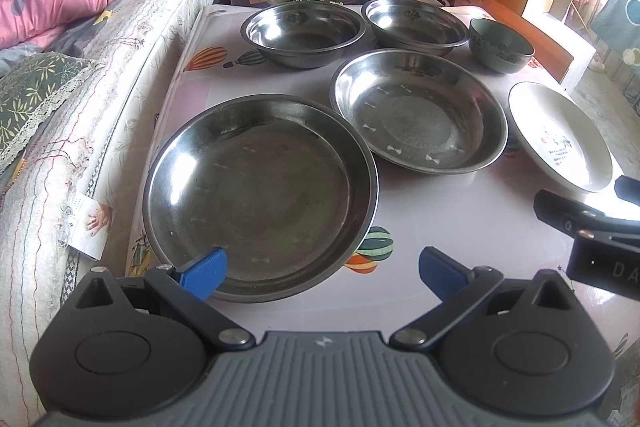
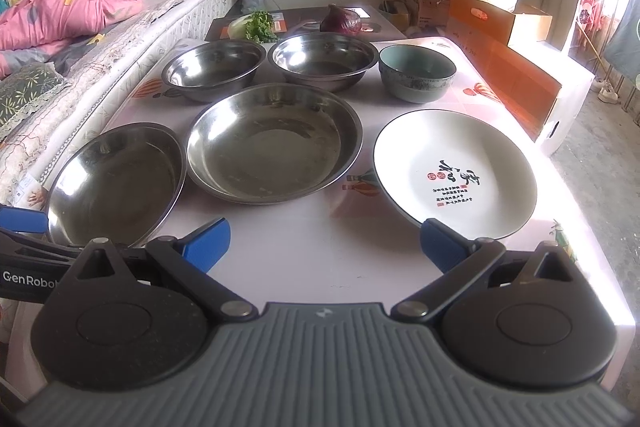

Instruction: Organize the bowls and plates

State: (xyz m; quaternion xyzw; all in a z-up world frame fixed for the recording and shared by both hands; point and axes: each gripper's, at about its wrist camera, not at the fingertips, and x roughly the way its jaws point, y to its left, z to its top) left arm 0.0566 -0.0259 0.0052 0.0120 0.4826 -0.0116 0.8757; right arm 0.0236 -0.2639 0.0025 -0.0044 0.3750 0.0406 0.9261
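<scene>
Plates (image 2: 456, 175) untouched, left claw (image 1: 322, 273) — right claw (image 2: 324, 241) spread wide, level, low

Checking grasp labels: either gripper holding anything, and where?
Nothing held. Left gripper and right gripper are both open, empty, short of the steel plate and white plate.

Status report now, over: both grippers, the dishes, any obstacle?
Left gripper open, empty, at near steel plate. Right gripper open, empty, beside white plate. Six dishes separate, none stacked. Nothing in the way.

left wrist: low, near table (image 1: 460, 227) | right wrist: alongside (same dishes)
</scene>
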